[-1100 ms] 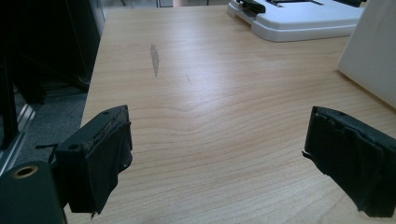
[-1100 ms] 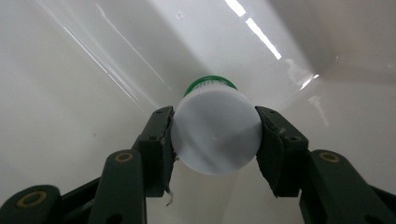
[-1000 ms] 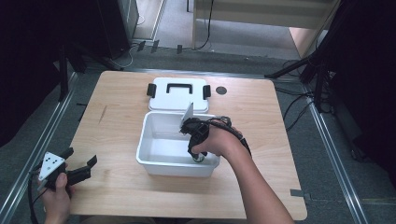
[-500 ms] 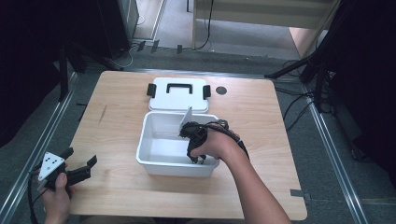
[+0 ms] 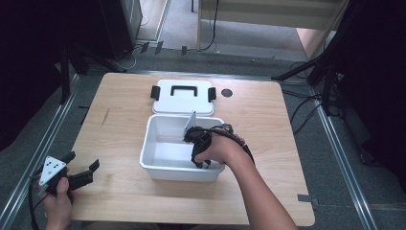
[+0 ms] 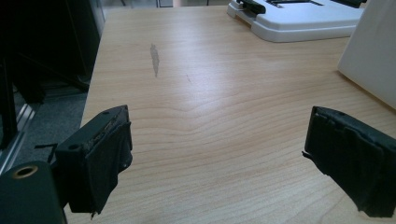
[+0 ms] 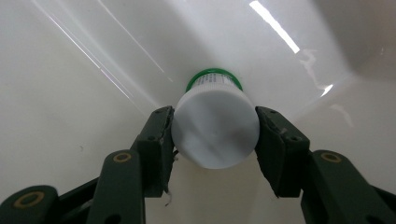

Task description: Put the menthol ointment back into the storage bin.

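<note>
bin (image 5: 158, 165): plain glossy white, streaked with bright reflections inside
bottle (image 7: 215, 130): white body and base — a green cap at the far end, next to the bin's wall
lid (image 5: 182, 98): white, with black handle and black clips, beyond the bin
table (image 5: 268, 124): pale wood grain — one grey scuff left of the bin
right gripper (image 7: 212, 140): dark green-black arms, brass-coloured rivets
left gripper (image 6: 219, 158): black pads; in the high view a light grey plate with dark dots
</note>
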Available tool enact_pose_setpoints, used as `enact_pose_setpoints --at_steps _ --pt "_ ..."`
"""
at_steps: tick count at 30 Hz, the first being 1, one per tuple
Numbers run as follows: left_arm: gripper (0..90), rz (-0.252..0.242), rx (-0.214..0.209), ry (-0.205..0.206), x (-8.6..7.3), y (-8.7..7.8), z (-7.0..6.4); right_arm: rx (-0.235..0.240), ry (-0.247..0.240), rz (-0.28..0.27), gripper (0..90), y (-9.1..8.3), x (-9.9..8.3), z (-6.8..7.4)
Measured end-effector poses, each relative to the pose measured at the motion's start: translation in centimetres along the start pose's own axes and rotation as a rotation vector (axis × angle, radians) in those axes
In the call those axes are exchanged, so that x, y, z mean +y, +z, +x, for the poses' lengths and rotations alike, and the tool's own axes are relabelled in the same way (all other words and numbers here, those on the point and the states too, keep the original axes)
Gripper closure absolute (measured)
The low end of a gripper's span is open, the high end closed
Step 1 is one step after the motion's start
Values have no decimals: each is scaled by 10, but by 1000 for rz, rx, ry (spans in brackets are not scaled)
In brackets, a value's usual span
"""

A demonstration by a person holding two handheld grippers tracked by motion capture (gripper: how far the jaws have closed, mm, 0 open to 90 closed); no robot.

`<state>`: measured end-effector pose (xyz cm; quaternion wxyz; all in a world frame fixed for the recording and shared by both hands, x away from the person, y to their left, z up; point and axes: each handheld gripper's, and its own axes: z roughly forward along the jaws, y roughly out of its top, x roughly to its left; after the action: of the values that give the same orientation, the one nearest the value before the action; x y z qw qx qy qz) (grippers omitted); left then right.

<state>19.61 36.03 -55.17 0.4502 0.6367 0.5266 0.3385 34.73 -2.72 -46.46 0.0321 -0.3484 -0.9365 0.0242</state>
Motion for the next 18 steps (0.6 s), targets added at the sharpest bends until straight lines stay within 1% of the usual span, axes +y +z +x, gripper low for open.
enact_pose_setpoints --at_steps 10,11,14,15,16,17,18 --pt "82 3 0 3 0 0 0 3 -2 -6 497 -3 -1 0" --pt "82 4 0 4 0 0 0 3 -11 -19 475 -6 -2 -1" --pt "82 5 0 6 0 0 -1 5 -8 -23 460 -10 -3 0" --pt "82 8 0 8 0 0 -1 3 -16 -25 435 -14 -4 0" --pt "83 8 0 8 0 0 -1 3 -16 -25 435 -14 -4 0" --pt "82 7 2 8 0 0 -1 0 -20 -29 397 -18 -5 0" --pt "82 8 3 9 0 0 -1 0 -20 -29 397 -18 -5 0"
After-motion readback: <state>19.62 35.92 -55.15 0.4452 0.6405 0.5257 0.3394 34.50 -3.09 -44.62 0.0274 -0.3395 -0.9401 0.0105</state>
